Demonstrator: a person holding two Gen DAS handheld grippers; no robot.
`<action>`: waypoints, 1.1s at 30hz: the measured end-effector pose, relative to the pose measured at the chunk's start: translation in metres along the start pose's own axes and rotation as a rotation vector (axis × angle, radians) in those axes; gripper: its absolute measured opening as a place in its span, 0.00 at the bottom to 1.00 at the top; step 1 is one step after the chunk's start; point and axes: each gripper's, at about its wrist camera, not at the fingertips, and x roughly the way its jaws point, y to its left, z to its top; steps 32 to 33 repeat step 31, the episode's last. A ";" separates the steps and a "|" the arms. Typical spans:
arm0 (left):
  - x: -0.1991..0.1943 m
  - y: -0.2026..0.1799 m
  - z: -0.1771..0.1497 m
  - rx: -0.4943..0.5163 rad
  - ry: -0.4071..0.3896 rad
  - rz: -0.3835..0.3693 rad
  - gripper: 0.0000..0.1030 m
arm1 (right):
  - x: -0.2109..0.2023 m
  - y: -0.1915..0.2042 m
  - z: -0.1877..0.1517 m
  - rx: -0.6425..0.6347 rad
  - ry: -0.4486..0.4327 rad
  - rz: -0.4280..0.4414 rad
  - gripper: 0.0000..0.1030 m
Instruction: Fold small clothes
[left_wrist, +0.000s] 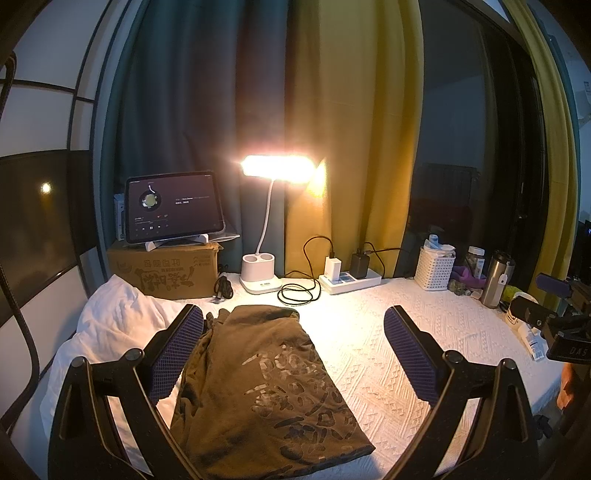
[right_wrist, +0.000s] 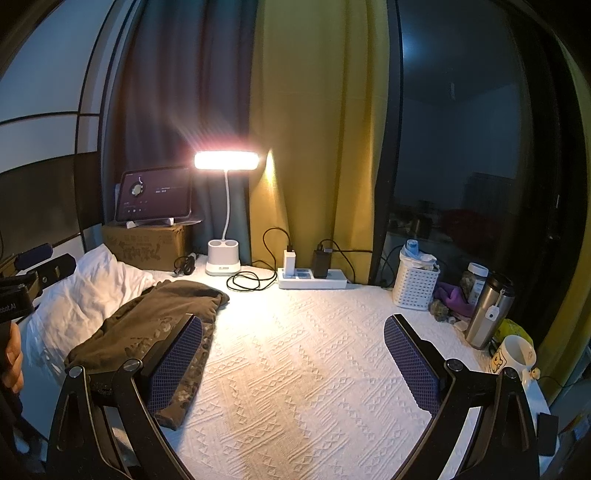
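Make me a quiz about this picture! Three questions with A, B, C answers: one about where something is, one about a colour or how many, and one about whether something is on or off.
1. Where does the tablet stand?
A. on the cardboard box
B. inside the white basket
C. on the brown shirt

2. How many chargers are plugged into the power strip?
A. none
B. two
C. five

3. What is the desk lamp doing?
A. lying on its side
B. switched off
C. switched on

Answers:
1. A, its stand rests on top of the box.
2. B, one white and one black plug sit on the strip.
3. C, its head glows brightly over the white bedspread.

Bonus: the brown shirt lies between the open left tongs; the right tongs are open too.
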 end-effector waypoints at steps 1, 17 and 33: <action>0.000 0.000 0.000 0.000 -0.001 0.000 0.95 | 0.000 0.000 0.000 0.000 0.000 0.000 0.96; 0.001 -0.004 0.002 0.000 -0.004 -0.004 0.95 | 0.002 -0.002 0.001 -0.003 0.008 0.000 0.96; 0.001 -0.006 0.000 0.004 -0.007 -0.010 0.95 | 0.004 -0.003 0.000 -0.001 0.016 -0.001 0.96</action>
